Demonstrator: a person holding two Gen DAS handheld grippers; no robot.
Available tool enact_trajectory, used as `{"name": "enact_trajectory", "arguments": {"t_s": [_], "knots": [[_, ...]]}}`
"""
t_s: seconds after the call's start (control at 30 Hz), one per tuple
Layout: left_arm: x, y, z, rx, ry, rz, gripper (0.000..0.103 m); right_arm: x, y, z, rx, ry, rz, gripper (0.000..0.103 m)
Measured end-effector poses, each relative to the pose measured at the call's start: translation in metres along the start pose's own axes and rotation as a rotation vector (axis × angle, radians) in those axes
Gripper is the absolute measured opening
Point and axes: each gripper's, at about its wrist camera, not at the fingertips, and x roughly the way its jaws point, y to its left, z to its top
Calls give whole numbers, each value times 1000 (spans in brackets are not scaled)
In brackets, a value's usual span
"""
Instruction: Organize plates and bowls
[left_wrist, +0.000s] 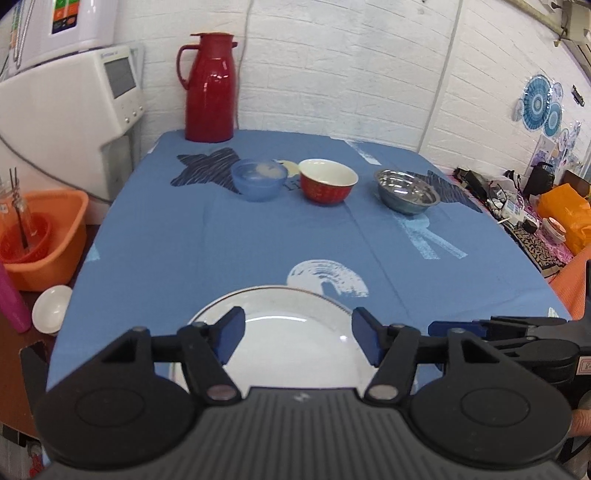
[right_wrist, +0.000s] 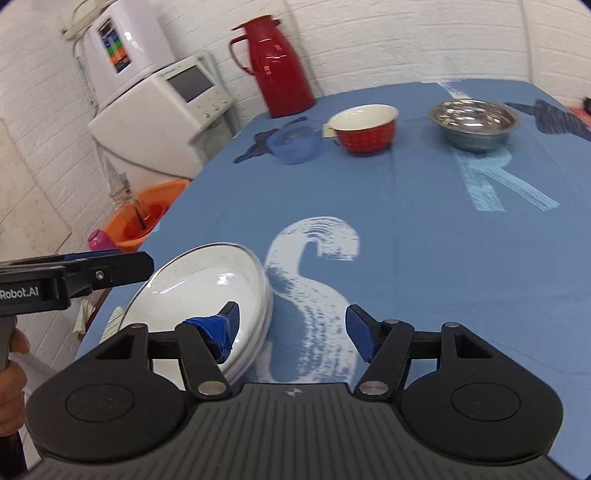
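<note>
A stack of white round plates with a thin dark rim (left_wrist: 295, 328) sits at the near edge of the bench (left_wrist: 258, 240), which is covered by a blue cloth printed with pale brush-stroke letters (an "S" beside the plates and an "R" farther right can be read). The left gripper (left_wrist: 298, 336) hovers over the plates with its blue-padded fingers spread wide, holding nothing. The right gripper (right_wrist: 291, 329) is also wide apart and empty; its left finger, wrapped in blue tape, lies over the plates' right rim, though contact cannot be judged, and its right finger is over the bare cloth. In the right wrist view the left gripper's black body enters from the left edge, marked "Robot.AI" in white, the start of the word cut off by the frame, with a hand (right_wrist: 11, 365) gripping its handle. Across the far half of the bench three bowls stand in a row, apart from one another: a translucent blue plastic bowl (left_wrist: 259, 179), a red ceramic bowl with a cream inside (left_wrist: 327, 181), and a shiny steel bowl (left_wrist: 406, 190). A tall red thermos jug (left_wrist: 210, 86) stands at the far left corner against the white brick wall. Left of the bench are a white appliance with a screen (left_wrist: 74, 96), its small label unreadable, an orange plastic tub (left_wrist: 48, 236) and a small white dish (left_wrist: 51, 304).
</note>
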Motion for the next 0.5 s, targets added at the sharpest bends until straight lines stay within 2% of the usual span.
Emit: {"name": "enact_trajectory", "arguments": {"t_s": [0.1, 0.23, 0.4, 0.5], "knots": [[12, -30, 8, 20, -7, -32, 65, -14, -31, -3, 114, -25, -94, 50], [28, -72, 15, 49, -4, -62, 66, -32, -70, -7, 170, -59, -148, 50], [50, -115, 22, 83, 15, -62, 67, -51, -111, -10, 159, -129, -141, 50], [72, -134, 27, 101, 50, -62, 68, -51, -141, -5, 212, -87, -135, 50]]}}
